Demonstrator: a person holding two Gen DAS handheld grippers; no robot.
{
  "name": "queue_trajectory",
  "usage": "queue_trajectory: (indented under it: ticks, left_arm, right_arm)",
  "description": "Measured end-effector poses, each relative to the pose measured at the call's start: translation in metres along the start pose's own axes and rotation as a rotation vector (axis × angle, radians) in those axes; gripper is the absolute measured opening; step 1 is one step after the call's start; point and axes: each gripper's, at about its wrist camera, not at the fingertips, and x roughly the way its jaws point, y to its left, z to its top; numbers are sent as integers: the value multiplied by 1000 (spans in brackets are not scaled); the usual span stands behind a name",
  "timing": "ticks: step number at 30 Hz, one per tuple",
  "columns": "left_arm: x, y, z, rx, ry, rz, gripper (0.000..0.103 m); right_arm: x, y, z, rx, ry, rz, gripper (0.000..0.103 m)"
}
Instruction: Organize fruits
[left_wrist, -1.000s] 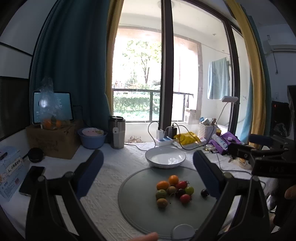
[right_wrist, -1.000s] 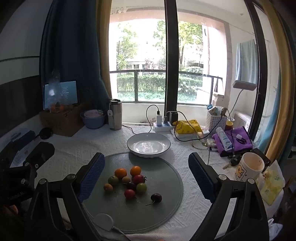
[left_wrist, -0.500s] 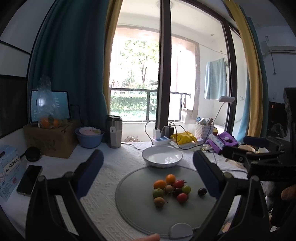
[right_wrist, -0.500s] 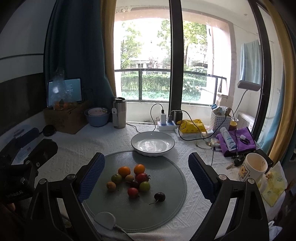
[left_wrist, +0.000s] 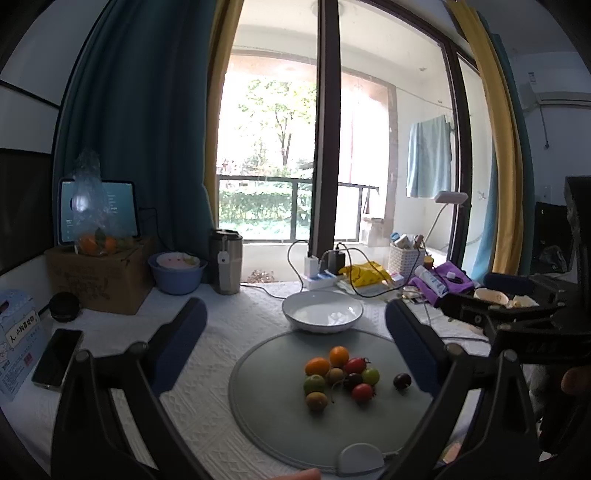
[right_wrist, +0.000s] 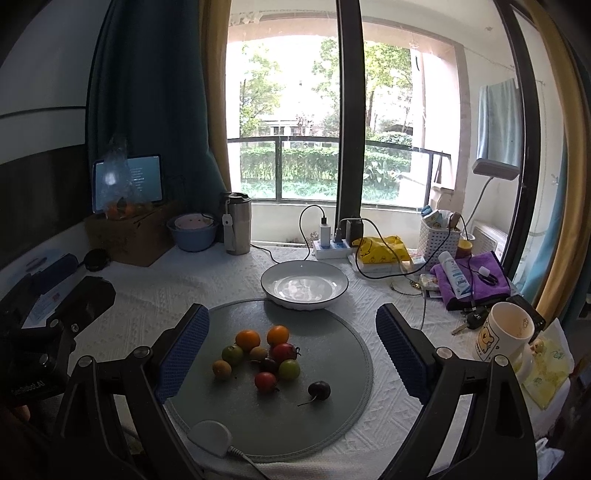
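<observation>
Several small fruits (left_wrist: 341, 374) (right_wrist: 264, 354), orange, red, green and dark, lie clustered on a round grey mat (left_wrist: 266, 410) (right_wrist: 343, 347). A dark cherry (right_wrist: 319, 390) sits apart to their right. Behind the mat stands an empty white bowl (left_wrist: 322, 311) (right_wrist: 304, 284). My left gripper (left_wrist: 295, 347) hovers open above the mat, nothing between its blue pads. My right gripper (right_wrist: 291, 350) is likewise open over the fruits, holding nothing. Each gripper shows at the edge of the other's view.
A white table cloth covers the table. A phone (left_wrist: 57, 357), cardboard box (left_wrist: 98, 277), blue bowl (left_wrist: 177, 271) and steel tumbler (left_wrist: 226, 261) stand left and back. Power strip with cables (right_wrist: 332, 247), purple cloth (right_wrist: 469, 278) and mug (right_wrist: 504, 334) lie right. A small white device (right_wrist: 209, 437) rests on the mat's near edge.
Both views have shifted slightly; the mat and fruits sit a little differently in frame. The fruits and bowl stay in place, and both grippers stay open.
</observation>
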Motion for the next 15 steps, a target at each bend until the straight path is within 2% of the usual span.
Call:
queue_trajectory:
  ticks: [15]
  left_arm:
    - [-1,0,1,2,-6,-14,98]
  right_arm:
    - [0,0,0,0,1,-1,94]
